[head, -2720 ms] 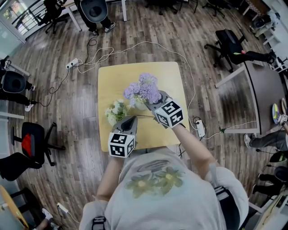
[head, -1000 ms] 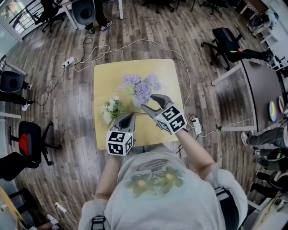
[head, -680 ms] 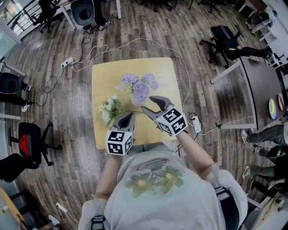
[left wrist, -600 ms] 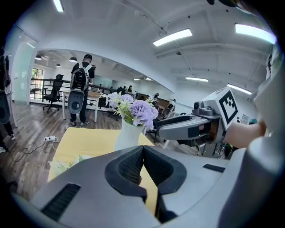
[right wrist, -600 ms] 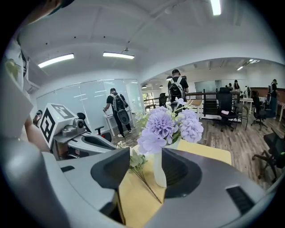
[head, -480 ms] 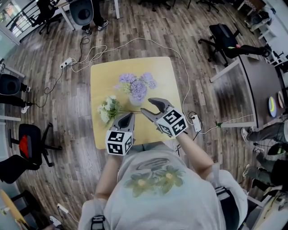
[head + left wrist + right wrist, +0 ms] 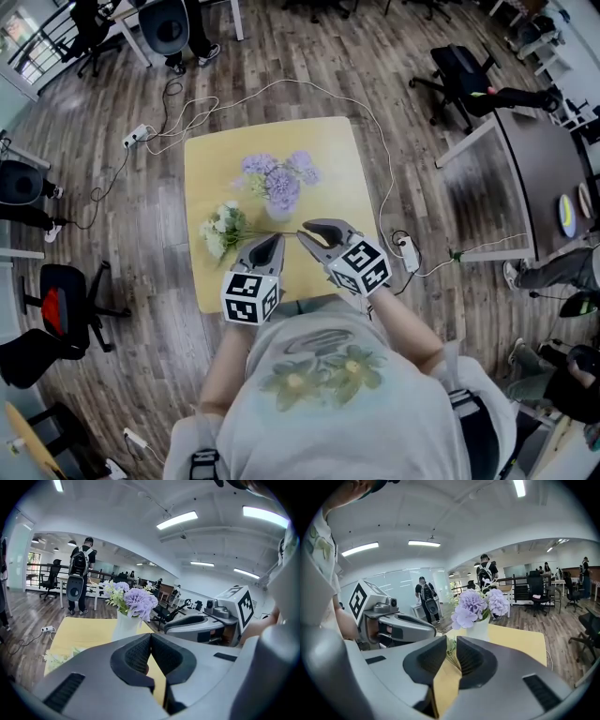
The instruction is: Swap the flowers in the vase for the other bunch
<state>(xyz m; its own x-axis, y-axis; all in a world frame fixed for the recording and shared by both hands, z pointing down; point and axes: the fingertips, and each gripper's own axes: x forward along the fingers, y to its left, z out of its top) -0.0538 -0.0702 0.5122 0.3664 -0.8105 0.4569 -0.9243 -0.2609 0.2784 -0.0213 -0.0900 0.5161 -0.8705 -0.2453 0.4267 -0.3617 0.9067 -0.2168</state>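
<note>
A white vase (image 7: 275, 212) of purple flowers (image 7: 278, 178) stands mid-table on the yellow table (image 7: 328, 159). A white bunch (image 7: 221, 232) lies to its left, stems pointing right. My left gripper (image 7: 275, 240) hovers by the near edge, shut and empty; its pads meet in the left gripper view (image 7: 150, 637). My right gripper (image 7: 302, 232) sits at the stem ends. Its jaws have just been closing and a narrow gap remains (image 7: 451, 641). Green stems (image 7: 453, 654) show in that gap; no pad visibly presses them.
A white cable and power strip (image 7: 410, 251) lie on the wood floor right of the table. A dark desk (image 7: 539, 178) stands further right, office chairs (image 7: 67, 300) to the left. People stand in the background (image 7: 80, 581).
My right gripper drew back from the vase toward the near table edge and its jaws narrowed from wide open. The left gripper stayed shut, hardly shifting.
</note>
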